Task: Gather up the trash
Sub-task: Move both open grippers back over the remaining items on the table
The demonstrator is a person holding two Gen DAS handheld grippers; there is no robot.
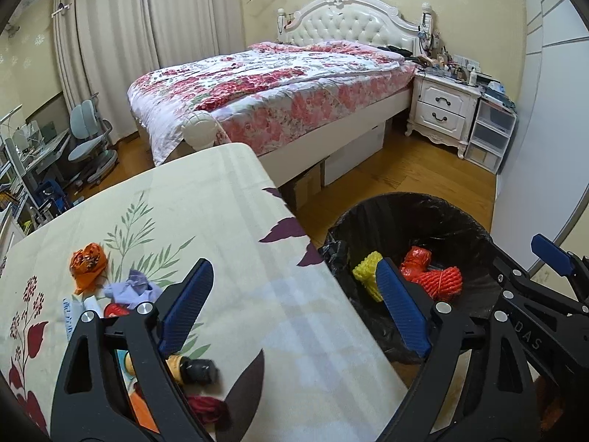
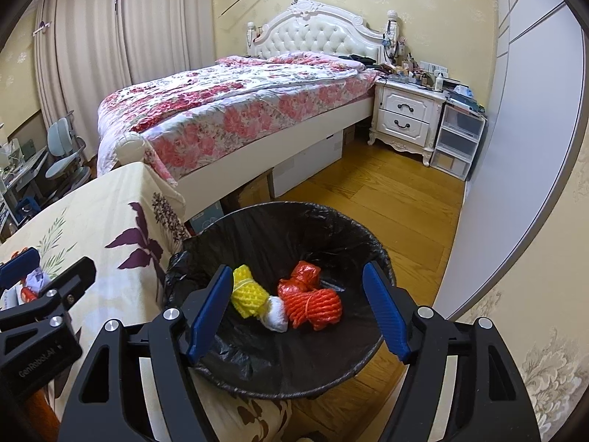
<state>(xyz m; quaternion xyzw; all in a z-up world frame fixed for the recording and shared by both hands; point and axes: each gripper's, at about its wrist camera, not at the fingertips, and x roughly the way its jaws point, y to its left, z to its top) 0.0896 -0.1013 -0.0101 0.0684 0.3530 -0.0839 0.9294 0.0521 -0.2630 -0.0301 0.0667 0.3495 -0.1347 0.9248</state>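
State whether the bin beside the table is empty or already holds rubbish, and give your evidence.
Not empty. The black-lined bin already holds a yellow foam net, a red bag, an orange rope bundle and a white wad.

floral bed [image 2: 235,110], white nightstand [image 2: 406,116], wood floor [image 2: 386,199]

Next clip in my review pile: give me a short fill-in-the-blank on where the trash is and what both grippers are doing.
1. The bin is lined with a ____ bag.
2. The yellow foam net lies inside the ____.
3. The right gripper hangs above the bin with its fingers ____.
4. The orange wrapper lies on the ____, ahead of the empty left gripper.

Missing words: black; bin; open; table
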